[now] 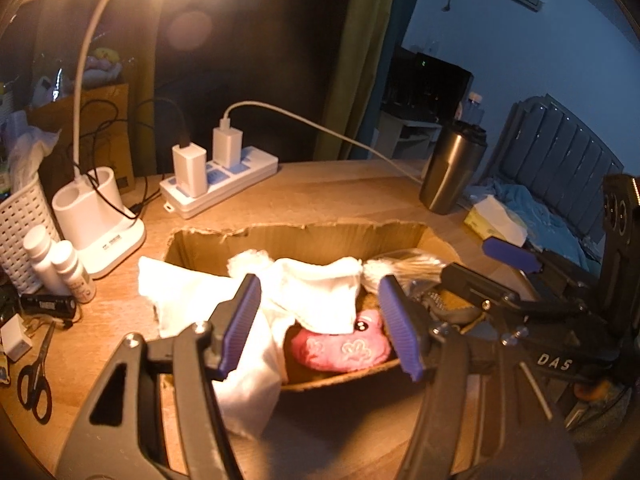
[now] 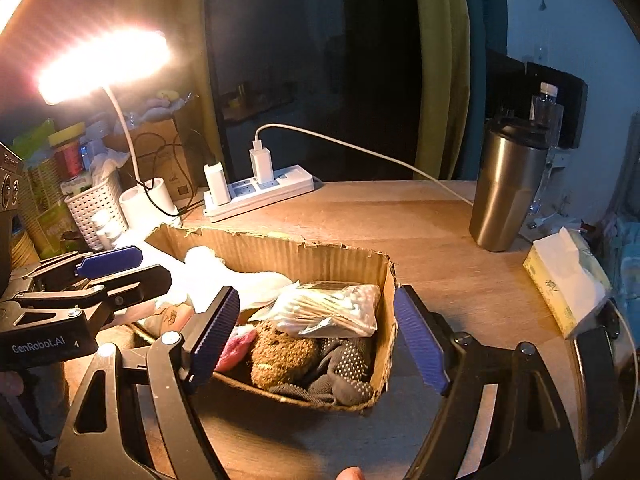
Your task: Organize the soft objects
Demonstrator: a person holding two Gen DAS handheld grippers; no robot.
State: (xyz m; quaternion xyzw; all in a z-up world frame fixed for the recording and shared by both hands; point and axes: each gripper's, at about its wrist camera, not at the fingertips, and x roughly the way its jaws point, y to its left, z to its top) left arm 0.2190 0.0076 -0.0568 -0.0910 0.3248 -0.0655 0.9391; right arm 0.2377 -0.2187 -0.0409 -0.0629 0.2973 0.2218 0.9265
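Observation:
An open cardboard box sits on the wooden desk, with soft things inside. In the left wrist view a white cloth lies across it and hangs over its near left edge, and a pink plush shows beneath. The right wrist view shows a brown plush, dark dotted socks and a clear bag of cotton swabs in the box. My left gripper hovers open over the near edge, holding nothing. My right gripper is open too, its fingers on either side of the box's right end wall.
A lit desk lamp, a power strip with chargers and a steel tumbler stand behind the box. A tissue pack lies right of it. On the left are a white basket, small bottles and scissors.

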